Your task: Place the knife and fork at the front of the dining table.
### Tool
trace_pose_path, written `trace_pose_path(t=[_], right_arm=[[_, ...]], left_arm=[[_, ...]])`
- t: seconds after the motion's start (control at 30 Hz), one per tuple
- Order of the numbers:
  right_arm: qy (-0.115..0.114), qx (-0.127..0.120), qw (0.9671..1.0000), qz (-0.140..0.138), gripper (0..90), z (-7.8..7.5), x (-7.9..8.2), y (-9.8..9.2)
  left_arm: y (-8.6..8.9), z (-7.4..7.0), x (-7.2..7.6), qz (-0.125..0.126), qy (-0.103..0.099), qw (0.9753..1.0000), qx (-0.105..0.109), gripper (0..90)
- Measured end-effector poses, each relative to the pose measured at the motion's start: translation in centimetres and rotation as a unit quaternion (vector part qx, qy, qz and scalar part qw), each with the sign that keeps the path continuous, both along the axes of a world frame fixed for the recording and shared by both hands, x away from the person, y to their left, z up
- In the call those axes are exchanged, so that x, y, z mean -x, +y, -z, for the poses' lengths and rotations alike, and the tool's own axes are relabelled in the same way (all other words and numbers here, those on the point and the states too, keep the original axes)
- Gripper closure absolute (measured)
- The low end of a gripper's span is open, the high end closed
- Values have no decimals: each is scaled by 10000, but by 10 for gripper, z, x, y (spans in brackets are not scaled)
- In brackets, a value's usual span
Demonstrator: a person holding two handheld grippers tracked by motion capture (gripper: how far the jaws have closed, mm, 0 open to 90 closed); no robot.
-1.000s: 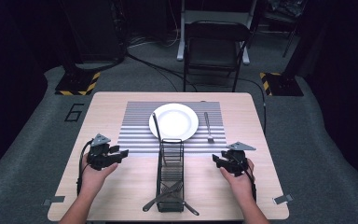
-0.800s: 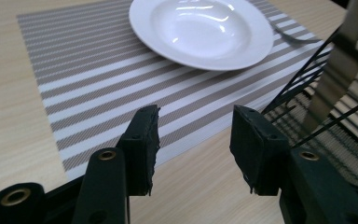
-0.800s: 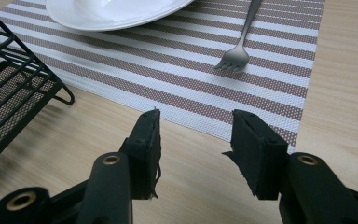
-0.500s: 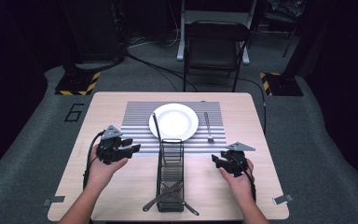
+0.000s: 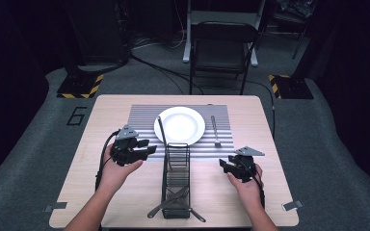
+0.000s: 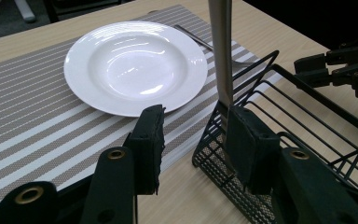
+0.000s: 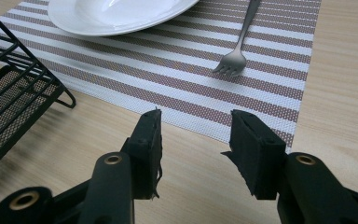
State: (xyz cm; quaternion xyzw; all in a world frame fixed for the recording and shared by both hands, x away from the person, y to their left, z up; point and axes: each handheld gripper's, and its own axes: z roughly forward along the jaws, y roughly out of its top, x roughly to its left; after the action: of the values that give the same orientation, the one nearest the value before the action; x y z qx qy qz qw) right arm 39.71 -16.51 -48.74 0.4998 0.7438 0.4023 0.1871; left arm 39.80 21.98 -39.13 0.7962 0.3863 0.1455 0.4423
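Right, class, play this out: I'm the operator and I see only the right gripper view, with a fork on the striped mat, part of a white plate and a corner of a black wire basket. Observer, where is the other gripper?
Observer: The left gripper is on the far side of the basket from yours, level with the end nearest the plate. Its jaws are open.
Operator: Is there anything in the basket for it to take?
Observer: Yes. A metal utensil stands at that end, leaning up toward the plate. In the left gripper view its lower part sits just behind one of the open jaws, which aren't closed on it.
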Motion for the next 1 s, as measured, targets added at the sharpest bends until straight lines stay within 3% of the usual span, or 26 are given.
trace_pose_path(t=[0.6,1.0], right_arm=[[76,-96,9998,145,529,2,-1,-7],[117,-148,9996,188,520,4,-2,-8]], left_arm=[[-28,2,-11,225,60,9997,90,574],[-41,8,-18,230,85,9997,85,618]])
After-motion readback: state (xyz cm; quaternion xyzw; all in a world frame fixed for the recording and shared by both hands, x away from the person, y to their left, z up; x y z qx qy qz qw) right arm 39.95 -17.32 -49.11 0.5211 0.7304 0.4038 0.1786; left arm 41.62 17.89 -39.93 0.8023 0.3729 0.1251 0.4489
